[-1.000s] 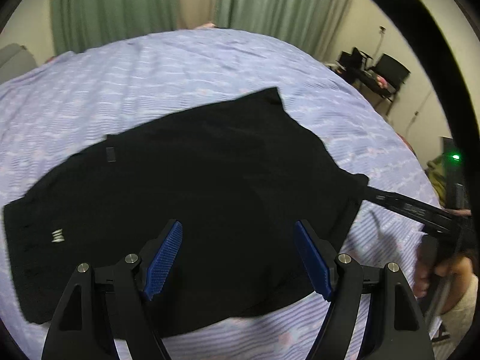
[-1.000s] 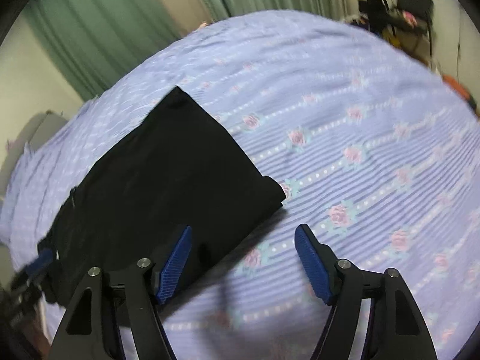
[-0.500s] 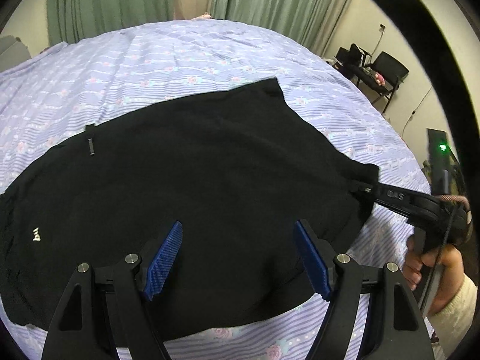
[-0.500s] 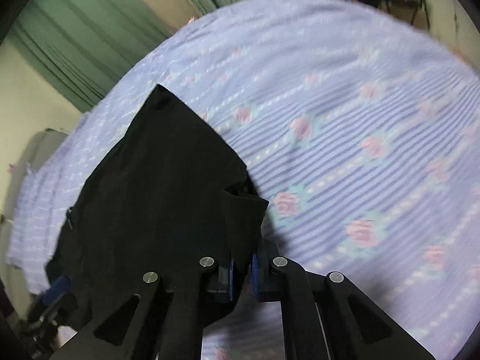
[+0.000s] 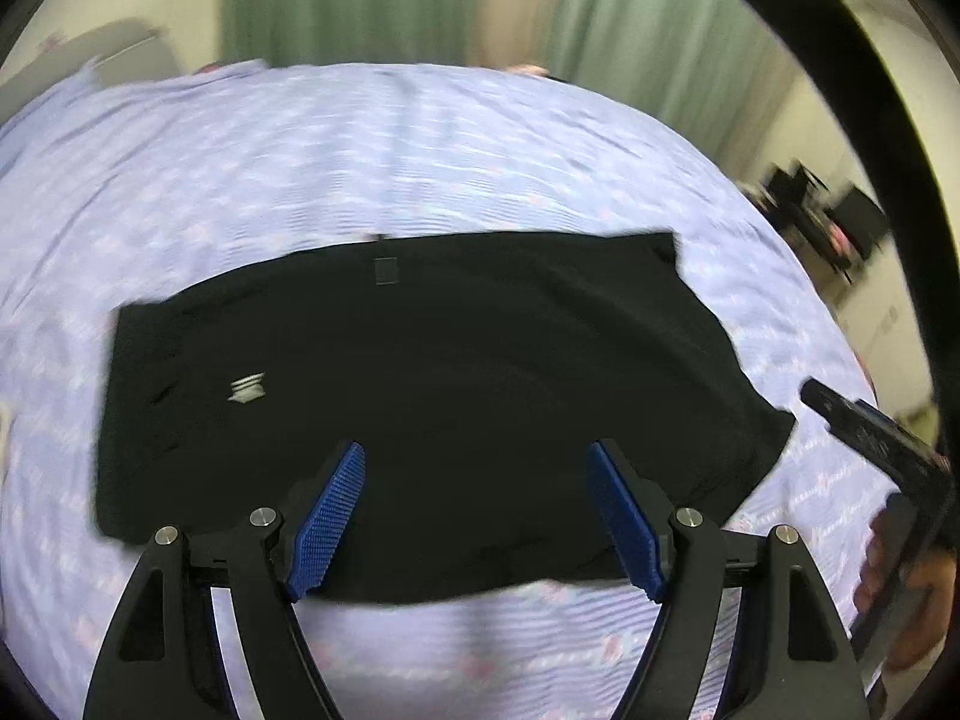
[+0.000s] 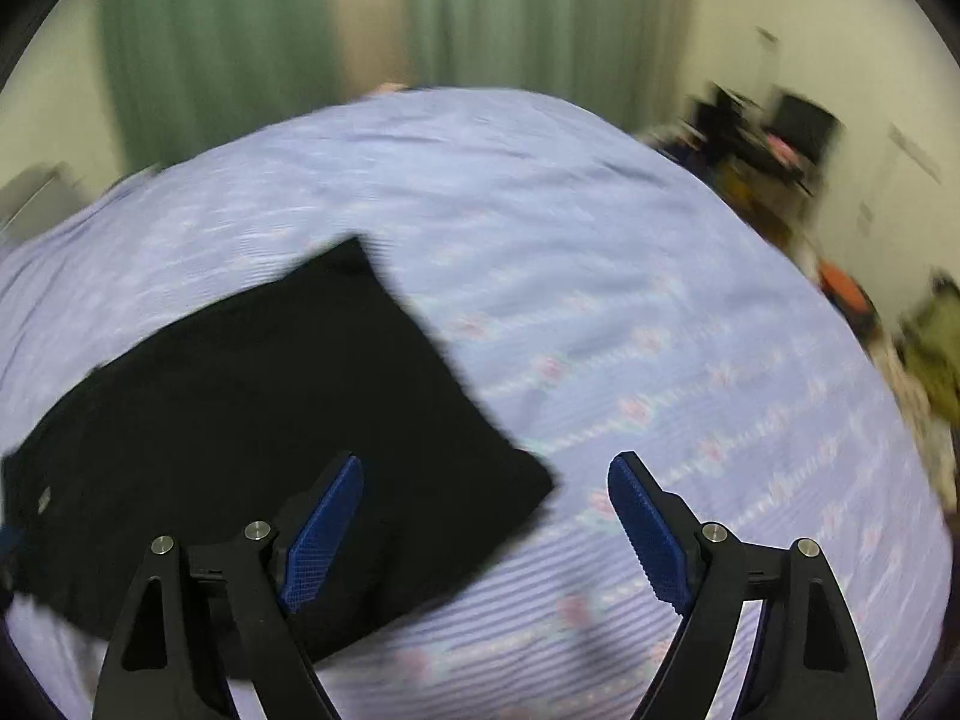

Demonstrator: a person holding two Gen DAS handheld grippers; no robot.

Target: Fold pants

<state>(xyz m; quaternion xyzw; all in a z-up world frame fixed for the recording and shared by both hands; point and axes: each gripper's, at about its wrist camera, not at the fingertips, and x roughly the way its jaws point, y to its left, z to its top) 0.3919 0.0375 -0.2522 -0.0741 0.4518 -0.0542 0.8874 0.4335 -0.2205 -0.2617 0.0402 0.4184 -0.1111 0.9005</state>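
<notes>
Now the pants (image 5: 432,384) are left flat on the bed (image 5: 420,150); the right gripper (image 6: 486,516), just opened, and left gripper (image 5: 477,510) are held released, empty, above them.

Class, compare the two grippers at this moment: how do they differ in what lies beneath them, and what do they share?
The left gripper hangs over the middle of the black pants; the right gripper straddles the pants' corner, one finger over the bedsheet. The right's jaws have just been opening, with nothing between them. Both stand open, holding nothing.
</notes>
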